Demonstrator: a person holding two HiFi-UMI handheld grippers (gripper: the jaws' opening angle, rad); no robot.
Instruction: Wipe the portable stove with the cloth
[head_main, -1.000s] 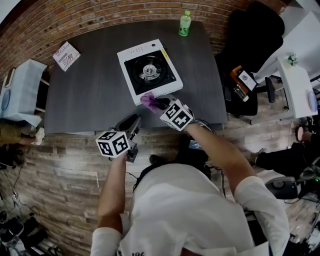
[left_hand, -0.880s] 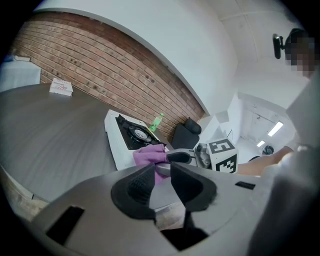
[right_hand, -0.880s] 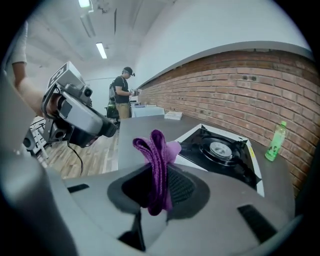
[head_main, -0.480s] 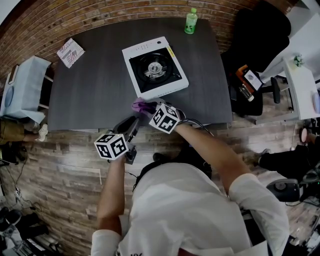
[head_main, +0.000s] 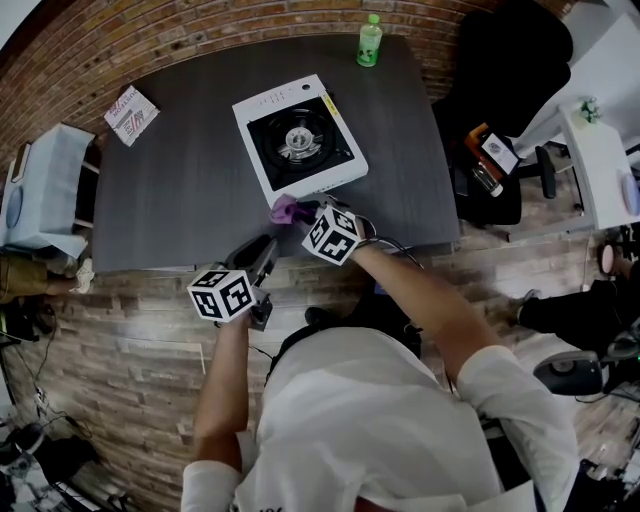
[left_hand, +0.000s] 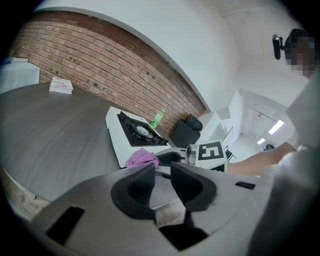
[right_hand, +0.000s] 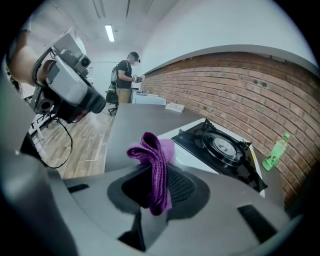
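Note:
The portable stove (head_main: 258, 108) is white with a black top and a round burner, and sits on the dark table (head_main: 170, 190). My right gripper (head_main: 305, 213) is shut on a purple cloth (head_main: 284, 209) right at the stove's near left corner. The right gripper view shows the cloth (right_hand: 152, 150) folded and pinched between the jaws of the right gripper (right_hand: 160, 171), with the stove (right_hand: 220, 145) just beyond. My left gripper (head_main: 262, 248) hovers at the table's near edge. In its own view the left gripper (left_hand: 162, 167) holds nothing, its jaws a thin slit apart, facing the cloth (left_hand: 141, 157) and stove (left_hand: 132, 132).
A green bottle (head_main: 370, 45) stands at the table's far edge behind the stove. A small printed packet (head_main: 131, 110) lies at the far left corner. A black office chair (head_main: 505, 60) stands to the right, and a pale side table (head_main: 40, 185) to the left.
My right gripper has carried the cloth leftwards along the stove's near edge to its near left corner. The left gripper has stayed where it was.

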